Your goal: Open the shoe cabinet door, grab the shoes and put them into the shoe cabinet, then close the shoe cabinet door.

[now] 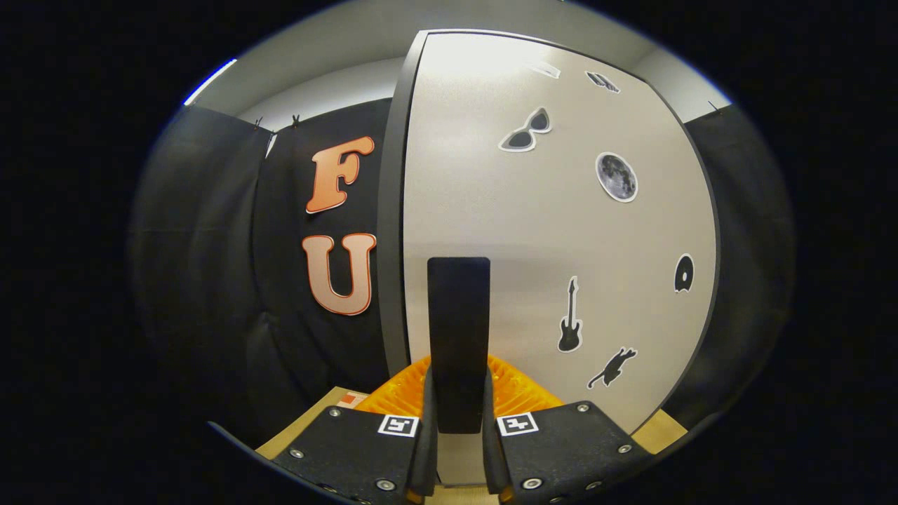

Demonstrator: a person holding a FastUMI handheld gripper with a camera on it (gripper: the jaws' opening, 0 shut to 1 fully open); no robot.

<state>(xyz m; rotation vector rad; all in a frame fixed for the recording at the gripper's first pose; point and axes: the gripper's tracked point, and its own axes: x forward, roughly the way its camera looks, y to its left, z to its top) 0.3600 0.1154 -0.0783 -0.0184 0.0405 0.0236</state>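
The shoe cabinet door (pixel 533 231) stands right in front of me, a pale panel with a dark edge down its left side. A black upright handle (pixel 459 315) is mounted on the door's lower part. My gripper (pixel 459 393) is shut on this handle: the bar runs down between the two fingers, and each finger (pixel 426 421) presses against one side of it. I cannot tell whether the door is closed or slightly ajar.
Small stickers dot the door right of the handle: sunglasses (pixel 526 132), a moon (pixel 617 177), a guitar (pixel 570 319), a cat (pixel 612 368). Black booth cloth (pixel 210 280) hangs left of the door. A tan wooden surface (pixel 302 428) shows low beside the fingers.
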